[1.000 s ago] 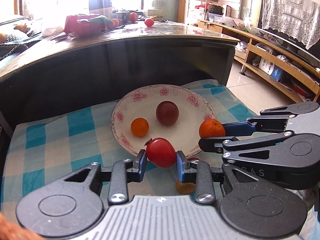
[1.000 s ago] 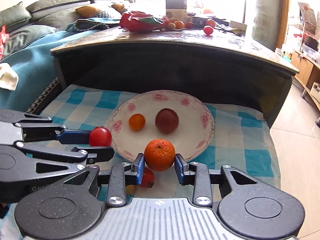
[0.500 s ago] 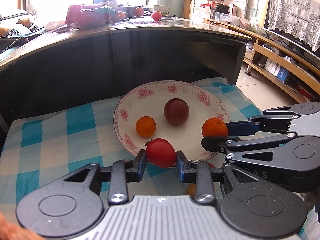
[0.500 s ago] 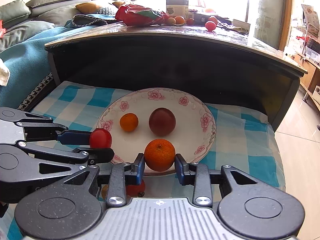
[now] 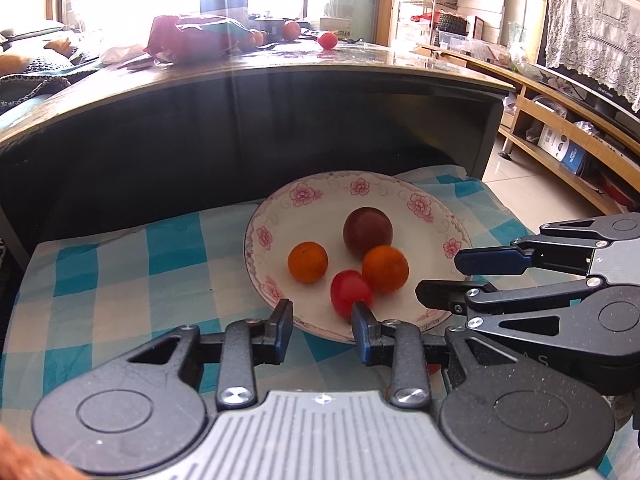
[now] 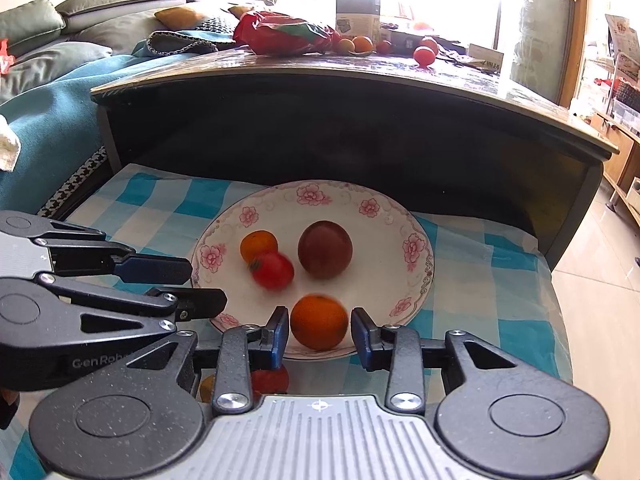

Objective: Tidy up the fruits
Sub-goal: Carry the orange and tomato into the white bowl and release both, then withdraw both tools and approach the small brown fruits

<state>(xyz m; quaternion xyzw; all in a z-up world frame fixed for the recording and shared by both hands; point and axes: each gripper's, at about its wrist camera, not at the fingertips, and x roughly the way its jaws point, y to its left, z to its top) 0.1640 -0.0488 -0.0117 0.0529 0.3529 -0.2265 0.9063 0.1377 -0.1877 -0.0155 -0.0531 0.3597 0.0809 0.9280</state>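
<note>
cloth [image 5: 120, 280] lying flat under the plate [image 5: 360, 196], low shelf beneath a dark table [image 5: 240, 80]. plate now carrying four fruits; half a second ago it was carrying two.

plum [image 5: 367, 232] sitting mid-plate, unmoved. orange [image 6: 319, 322] resting on the near part of the plate, between the right gripper [image 6: 320, 330] fingers but no longer pinched: a gap showing on each side, jaws opening. earlier it was being clamped above the rim. small orange [image 5: 307, 261] sitting left of centre, unchanged.

tomato [image 5: 351, 294] blurring in the right view, probably rolling toward the middle. left gripper [image 5: 322, 320] jaws standing parted and empty, tomato lying just beyond its right finger; a second ago it was being held there.

judgement: both releases landing on the plate, so this pair is done. two more fruits showing dimly below the grippers, unclear what they are.
</note>
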